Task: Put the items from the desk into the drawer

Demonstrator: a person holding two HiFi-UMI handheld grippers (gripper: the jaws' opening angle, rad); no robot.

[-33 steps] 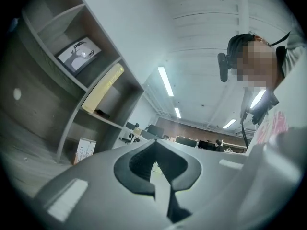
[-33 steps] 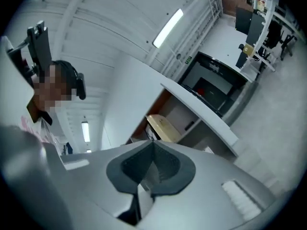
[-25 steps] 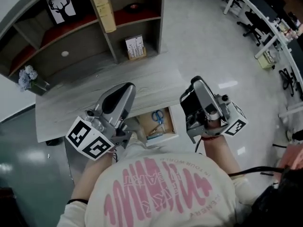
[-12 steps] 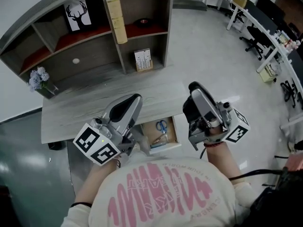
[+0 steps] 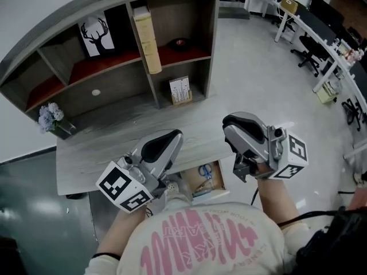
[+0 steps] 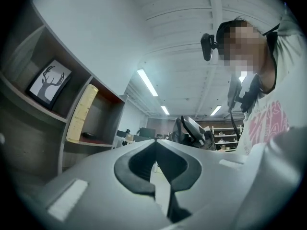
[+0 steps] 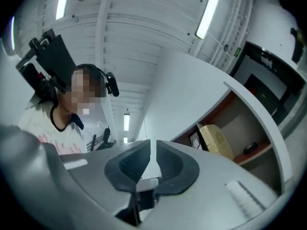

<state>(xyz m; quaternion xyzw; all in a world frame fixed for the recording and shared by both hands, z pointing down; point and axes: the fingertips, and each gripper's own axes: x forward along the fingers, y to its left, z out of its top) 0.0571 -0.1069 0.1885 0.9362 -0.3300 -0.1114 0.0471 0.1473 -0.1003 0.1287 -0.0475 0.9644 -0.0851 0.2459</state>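
Since the earlier frames both grippers have been lifting off the desk (image 5: 109, 153) edge. The right one has been rolling until its marker cube is facing upward, and more of the shelf unit (image 5: 211, 33) is now showing beyond the fingertips. The left gripper (image 5: 174, 136) is hanging over the desk's near edge, tips aiming up toward the shelves. Its fingers (image 6: 139, 166) are resting together, meeting at the tips with nothing between them. Ahead of those tips, its own view is catching only the deer picture (image 6: 49, 79), the leaning book (image 6: 81, 114) and the ceiling, not the desk. Below and between the two sets of fingertips, the drawer (image 5: 223, 182) is standing open under the desk edge. Inside it the scissors (image 5: 205, 171) are lying with their long axis running roughly from desk to person, blue handles toward the desk. The blades are too small to follow. The drawer's left part is hiding behind the left gripper, its near edge is being cut off by the person's shirt (image 5: 212, 239), and the other contents are too small to name. The right gripper (image 5: 227, 126) is hovering to the right of the drawer, well above it. Its fingers (image 7: 128, 169) are standing slightly apart, having just been opening, with only a narrow slit and nothing between them. Its view is pointing at the ceiling and the shelf unit.
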